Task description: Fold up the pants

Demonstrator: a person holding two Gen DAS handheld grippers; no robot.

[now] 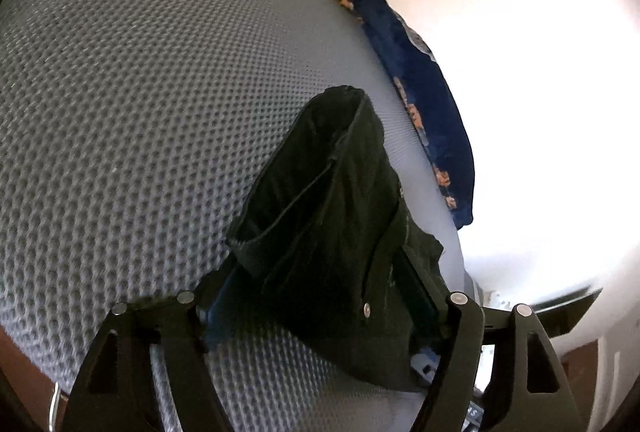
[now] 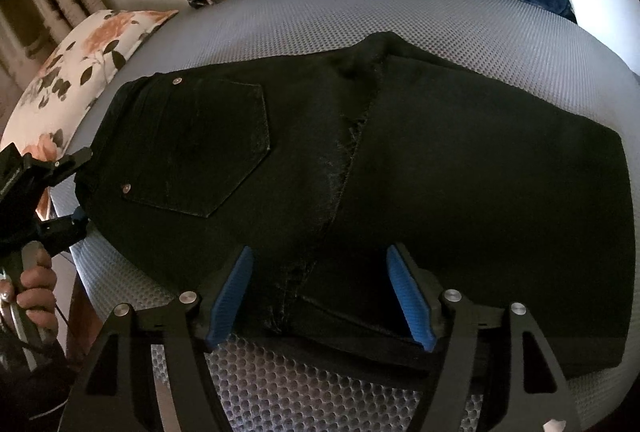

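Left hand-held gripper (image 2: pixel 78 187) spread wide at waistband | right hand-held gripper (image 2: pixel 320 296) wide | black pants (image 2: pixel 400 159) folded flat

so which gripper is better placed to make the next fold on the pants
Probably the left gripper: it sits at the waistband end of the pants, which drape over its fingers. The right gripper is open over the near edge, holding nothing.
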